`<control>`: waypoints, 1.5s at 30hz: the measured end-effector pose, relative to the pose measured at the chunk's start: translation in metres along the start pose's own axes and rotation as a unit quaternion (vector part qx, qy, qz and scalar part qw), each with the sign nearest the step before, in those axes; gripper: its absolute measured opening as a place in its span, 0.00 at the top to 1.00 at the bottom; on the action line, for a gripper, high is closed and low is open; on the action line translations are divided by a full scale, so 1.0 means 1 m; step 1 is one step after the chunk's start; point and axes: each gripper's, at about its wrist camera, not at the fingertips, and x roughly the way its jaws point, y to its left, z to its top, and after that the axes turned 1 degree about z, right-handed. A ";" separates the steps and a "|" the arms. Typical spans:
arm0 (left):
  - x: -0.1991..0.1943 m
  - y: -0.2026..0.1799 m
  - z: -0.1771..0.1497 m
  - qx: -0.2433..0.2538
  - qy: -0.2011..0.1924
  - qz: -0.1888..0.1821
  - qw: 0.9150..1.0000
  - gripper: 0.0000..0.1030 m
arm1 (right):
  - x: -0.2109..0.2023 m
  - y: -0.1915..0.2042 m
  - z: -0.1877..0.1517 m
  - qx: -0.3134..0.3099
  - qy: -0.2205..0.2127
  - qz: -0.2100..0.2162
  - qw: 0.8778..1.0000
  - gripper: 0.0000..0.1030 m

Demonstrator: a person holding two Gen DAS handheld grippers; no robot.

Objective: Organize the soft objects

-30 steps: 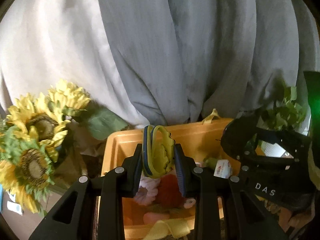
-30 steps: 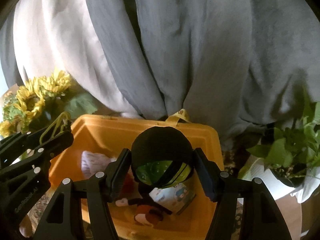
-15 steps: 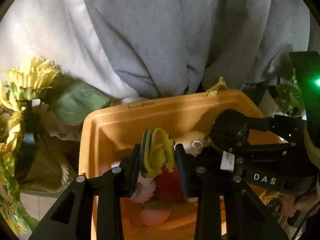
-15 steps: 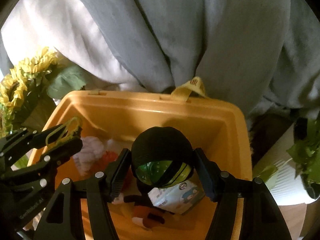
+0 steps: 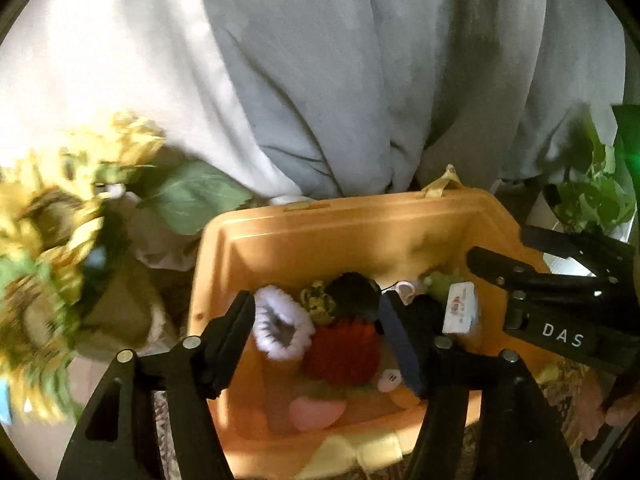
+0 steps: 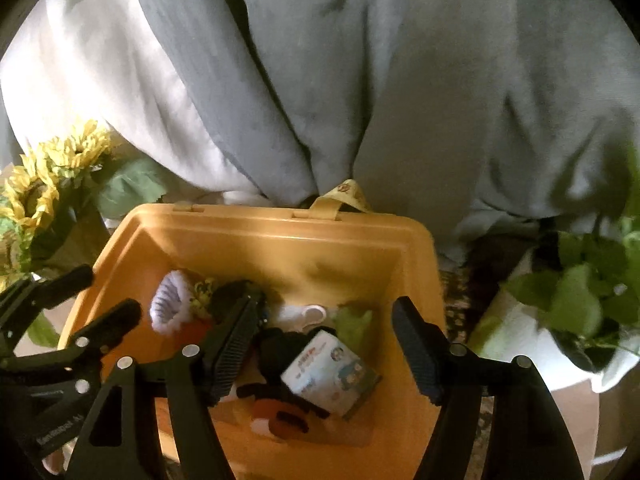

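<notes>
An orange bin (image 5: 320, 236) (image 6: 280, 240) holds several soft things. A yellow flower-like toy (image 5: 318, 304) (image 6: 202, 294) and a black ball (image 5: 354, 292) (image 6: 230, 294) lie in it beside a white fluffy piece (image 5: 282, 326) (image 6: 170, 308), a red fuzzy piece (image 5: 342, 354) and a printed tissue pack (image 5: 460, 310) (image 6: 330, 372). My left gripper (image 5: 318, 338) is open and empty above the bin. My right gripper (image 6: 328, 348) is open and empty above the tissue pack; it also shows at the right of the left wrist view (image 5: 540, 292).
Grey and white drapes (image 5: 360, 80) hang behind the bin. Sunflowers (image 5: 44, 220) (image 6: 36, 184) stand at the left. A green potted plant (image 6: 580, 300) (image 5: 592, 196) stands at the right. A yellow strap (image 6: 340, 196) sits on the bin's far rim.
Both grippers opened. The yellow flower toy dropped from the left one and the black ball from the right one; both now lie in the bin.
</notes>
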 end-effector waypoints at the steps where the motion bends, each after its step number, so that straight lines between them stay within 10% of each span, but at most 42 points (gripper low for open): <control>1: -0.007 0.001 -0.002 -0.004 -0.006 0.008 1.000 0.33 | -0.005 0.000 -0.002 0.001 -0.005 -0.003 1.000 0.31; 20: -0.165 0.005 -0.058 -0.021 -0.159 0.120 0.980 0.00 | -0.158 0.026 -0.067 0.025 -0.140 -0.060 0.988 0.12; 45: -0.302 0.024 -0.170 0.012 -0.238 0.072 0.968 0.00 | -0.292 0.094 -0.196 0.056 -0.220 -0.099 0.969 0.11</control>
